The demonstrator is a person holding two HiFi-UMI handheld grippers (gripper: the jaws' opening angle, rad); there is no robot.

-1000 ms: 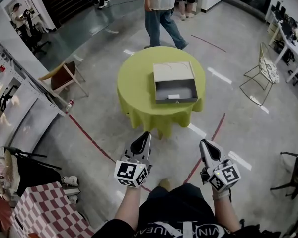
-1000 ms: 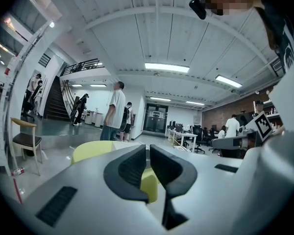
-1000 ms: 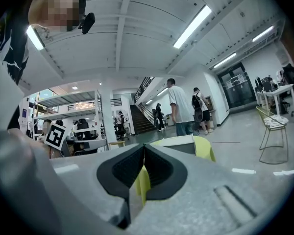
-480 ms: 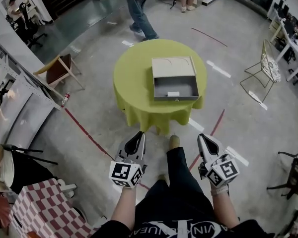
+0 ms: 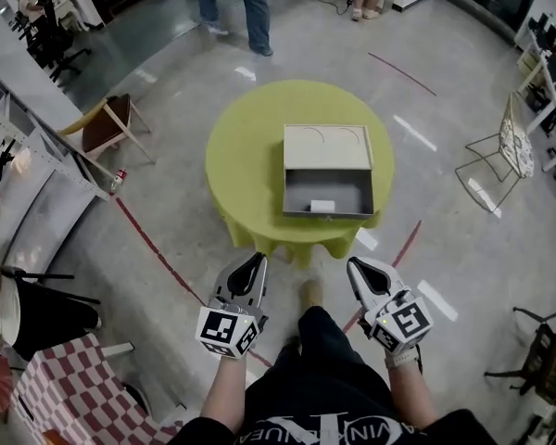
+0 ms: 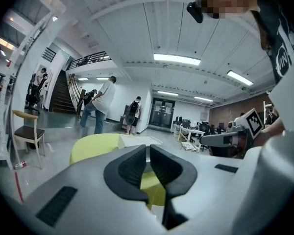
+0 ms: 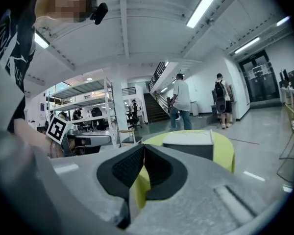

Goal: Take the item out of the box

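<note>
Before the green table (image 5: 246, 165), left tool (image 5: 254, 260) and right tool (image 5: 357, 265) abreast, both jaws together.

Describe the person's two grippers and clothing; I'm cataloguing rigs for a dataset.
Both are light grey, wedge-shaped units: the left gripper and right gripper end in tapered tongs lined with black ribbed pads. Each carries a white cube with black square markers. The person wears a black T-shirt with white lettering.

One round yellow-green desk (image 5: 246, 170) carries one open box (image 5: 301, 193) holding one small white item (image 5: 322, 206). There are two tongs, the left tongs (image 5: 256, 261) and the right tongs (image 5: 356, 265). Two chairs stand apart from the desk, one wooden chair (image 5: 107, 130) and one wire chair (image 5: 511, 142).
</note>
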